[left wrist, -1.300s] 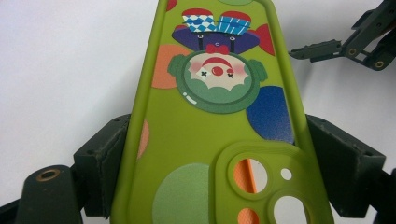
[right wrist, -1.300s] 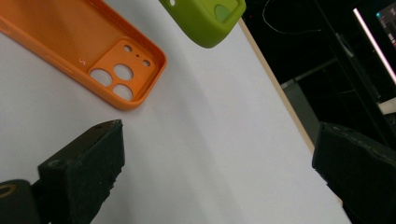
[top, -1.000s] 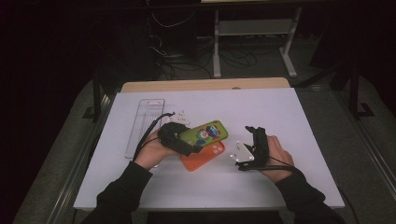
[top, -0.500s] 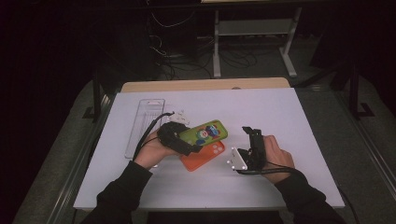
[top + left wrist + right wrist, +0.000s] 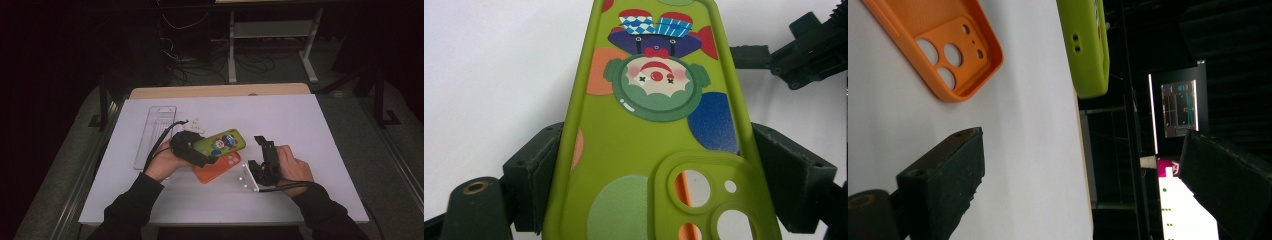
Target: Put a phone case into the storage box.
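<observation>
Pinching the soft green phone case printed with a clown (image 5: 651, 125) by its long edges, the left gripper (image 5: 192, 150) holds it just above the orange silicone phone case (image 5: 220, 169) lying on the white tabletop (image 5: 310, 120). Nearby, the right gripper (image 5: 265, 147) rests with jaws spread around nothing.

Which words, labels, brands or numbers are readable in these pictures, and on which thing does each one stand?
Readable text: none.
Green phone case: a clown drawing, no letters.
Orange phone case: plain, no print.
Clear plastic package: any print is too small to read.
Lit screen in the background: too blurred to read.
</observation>
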`<state>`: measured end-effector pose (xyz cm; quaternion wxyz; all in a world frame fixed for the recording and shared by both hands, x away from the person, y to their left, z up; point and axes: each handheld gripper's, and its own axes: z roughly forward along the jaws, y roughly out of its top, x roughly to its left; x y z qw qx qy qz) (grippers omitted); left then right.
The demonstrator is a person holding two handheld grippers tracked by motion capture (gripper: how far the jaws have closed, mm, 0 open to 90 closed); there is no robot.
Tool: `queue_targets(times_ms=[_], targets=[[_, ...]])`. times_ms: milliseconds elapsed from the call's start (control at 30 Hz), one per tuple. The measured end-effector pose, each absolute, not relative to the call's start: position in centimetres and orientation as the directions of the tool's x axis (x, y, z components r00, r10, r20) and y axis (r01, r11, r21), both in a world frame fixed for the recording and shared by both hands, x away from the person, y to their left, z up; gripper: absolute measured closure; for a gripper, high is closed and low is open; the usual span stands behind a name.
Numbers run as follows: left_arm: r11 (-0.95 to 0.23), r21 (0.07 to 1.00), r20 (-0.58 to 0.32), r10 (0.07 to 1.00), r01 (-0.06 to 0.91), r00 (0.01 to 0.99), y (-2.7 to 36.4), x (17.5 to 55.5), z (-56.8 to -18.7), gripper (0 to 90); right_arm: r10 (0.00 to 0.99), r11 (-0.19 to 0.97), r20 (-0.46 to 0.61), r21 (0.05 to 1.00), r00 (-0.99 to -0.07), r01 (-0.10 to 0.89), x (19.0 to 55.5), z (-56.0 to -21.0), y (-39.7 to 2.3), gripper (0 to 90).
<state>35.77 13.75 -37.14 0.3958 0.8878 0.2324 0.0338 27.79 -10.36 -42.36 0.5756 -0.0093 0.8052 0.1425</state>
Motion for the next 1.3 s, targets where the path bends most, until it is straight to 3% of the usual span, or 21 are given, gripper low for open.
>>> queue_targets(times_ms=[600, 1300], targets=[[-0.6, 0.718, -0.11, 0.403, 0.353, 0.908, 12.5, 35.1, -36.8, 15.4, 0.09, 0.954, -0.968, 0.151, -0.234, -0.26, 27.1, -42.5, -8.6, 13.5], [-0.598, 0.721, -0.11, 0.4, 0.35, 0.91, 12.8, 35.2, -36.7, 15.4, 0.047, 0.939, -0.978, 0.112, -0.202, -0.325, 27.4, -42.7, -6.7, 44.4]])
